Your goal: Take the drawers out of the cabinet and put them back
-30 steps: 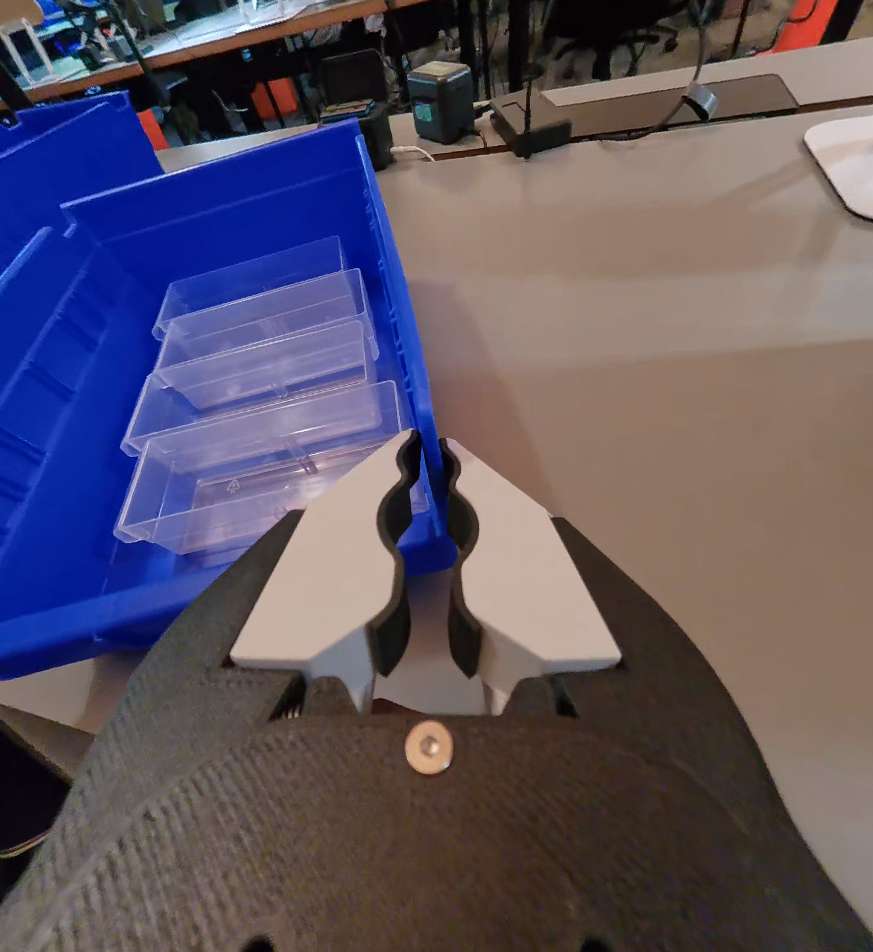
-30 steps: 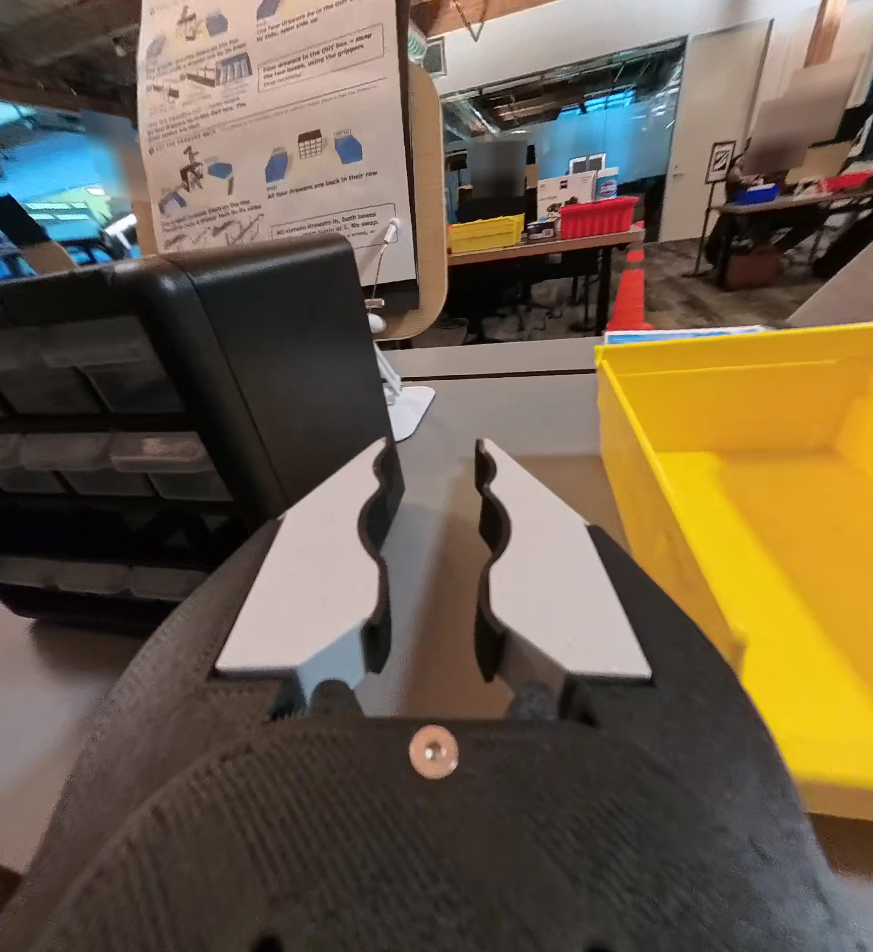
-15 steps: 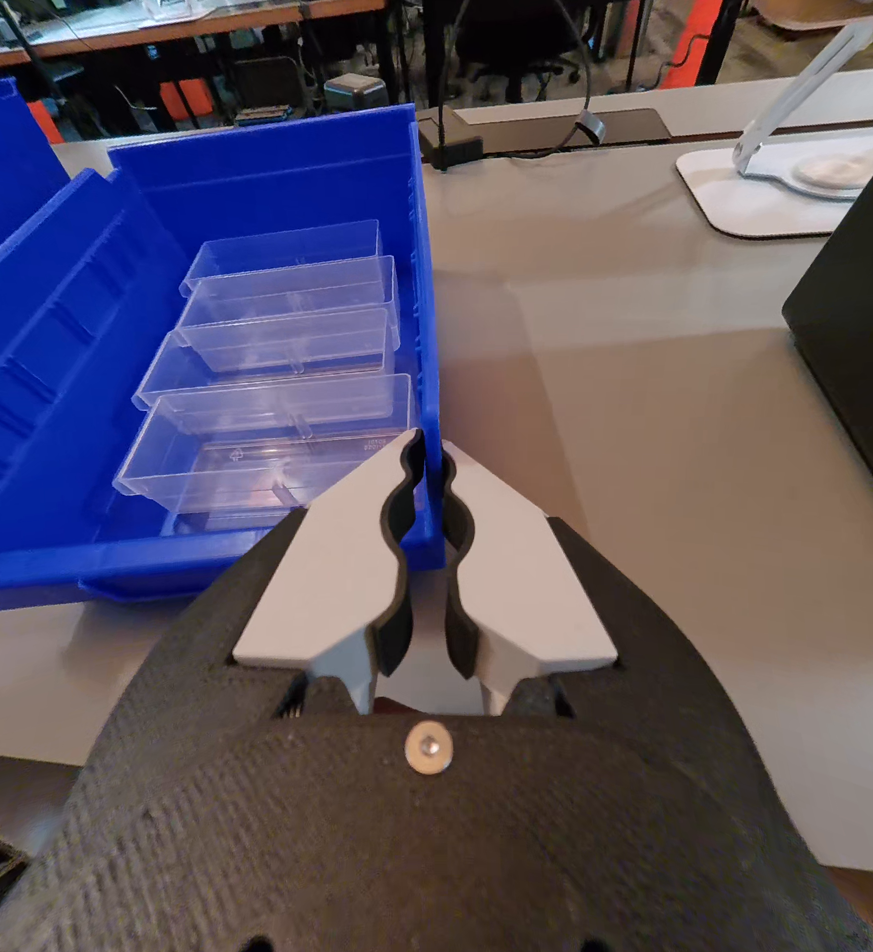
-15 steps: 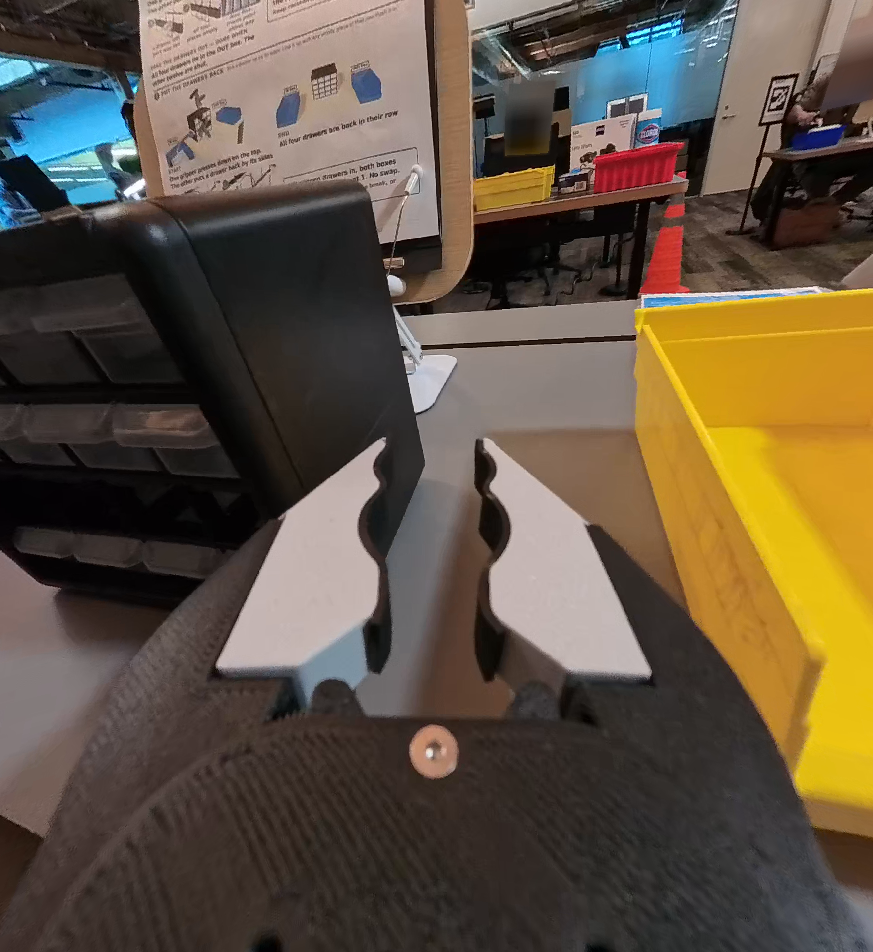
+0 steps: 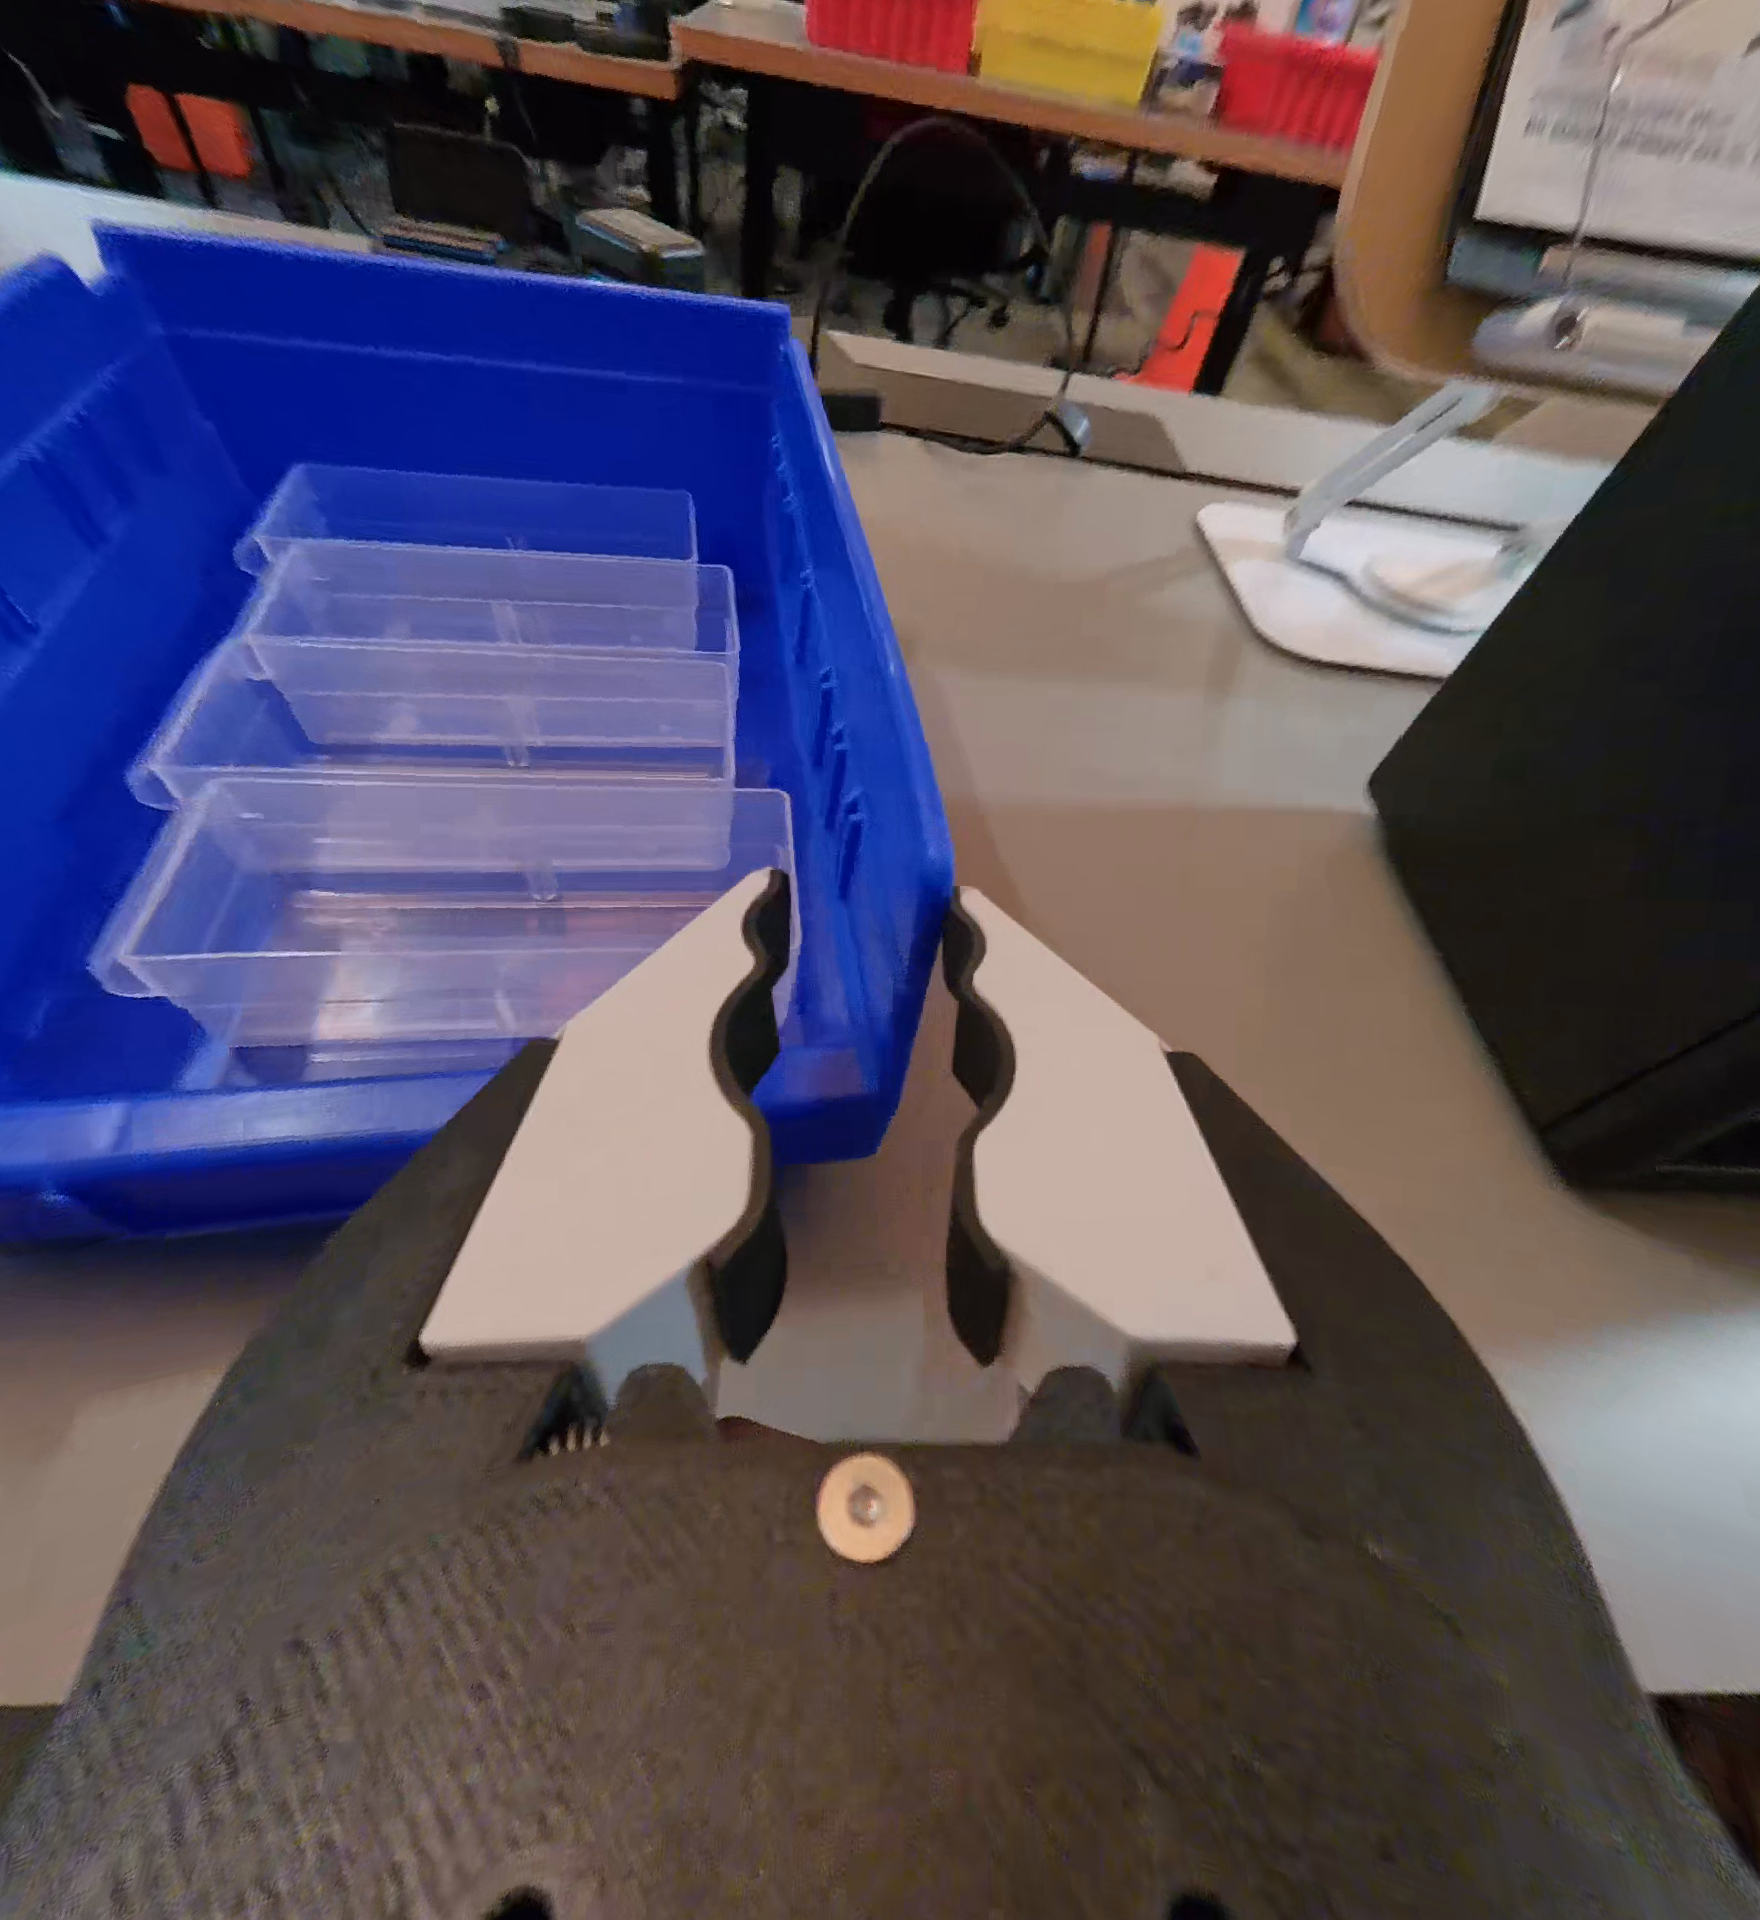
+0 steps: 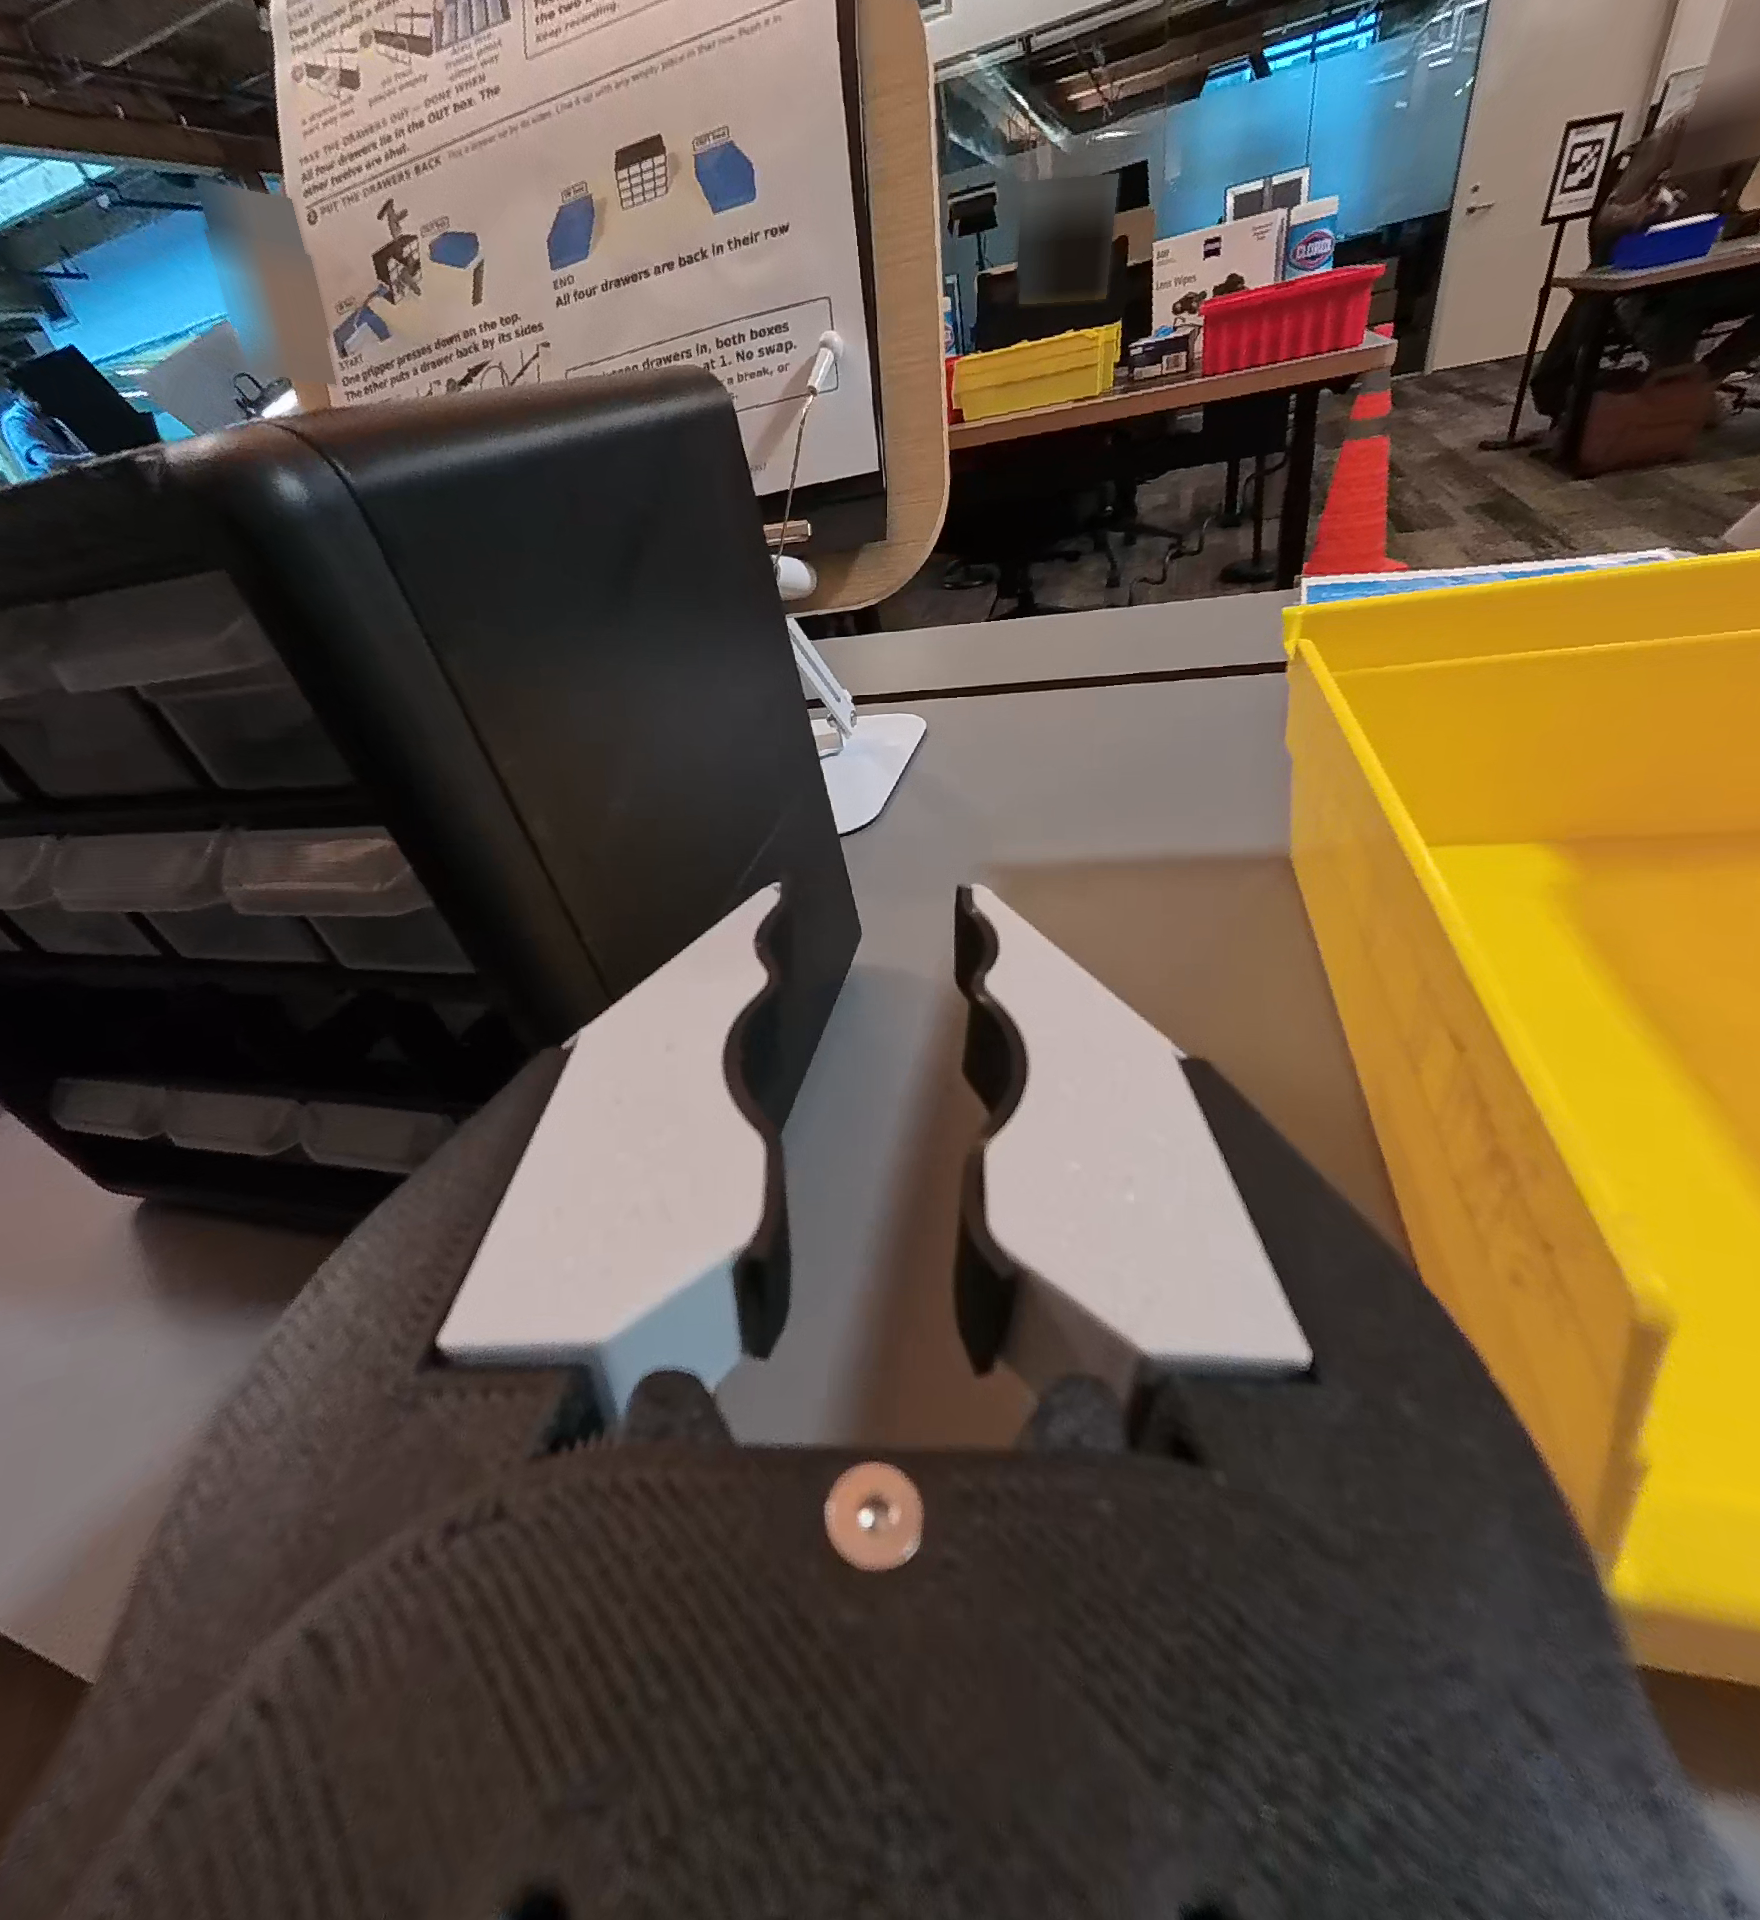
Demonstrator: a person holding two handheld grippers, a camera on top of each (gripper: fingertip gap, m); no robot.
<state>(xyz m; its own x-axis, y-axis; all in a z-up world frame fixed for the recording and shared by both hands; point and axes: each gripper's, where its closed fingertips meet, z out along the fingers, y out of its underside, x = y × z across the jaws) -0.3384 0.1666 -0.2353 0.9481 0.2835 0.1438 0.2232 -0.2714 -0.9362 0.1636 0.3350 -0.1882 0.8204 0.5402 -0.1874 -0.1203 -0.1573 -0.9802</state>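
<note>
Several clear plastic drawers (image 5: 460, 821) lie side by side in a blue bin (image 5: 855, 727) on the grey table, left in the left wrist view. My left gripper (image 5: 865, 914) is open and empty, above the bin's near right corner. The black cabinet (image 6: 564, 727) stands left in the right wrist view, with rows of clear drawers (image 6: 315, 894) in it and one dark row without drawer fronts. Its side also shows at the right of the left wrist view (image 5: 1634, 779). My right gripper (image 6: 868, 909) is open and empty, just right of the cabinet.
An empty yellow bin (image 6: 1582, 987) sits on the table right of my right gripper. A white stand base (image 5: 1354, 582) and an instruction board (image 6: 585, 208) stand behind the cabinet. Bare grey table (image 5: 1167, 935) lies between the blue bin and the cabinet. Spacing between my two grippers at the tips: around 55 cm.
My left gripper has opened and swung right, bringing the cabinet's side into view. My right gripper has moved slightly closer to the cabinet and stays open.
</note>
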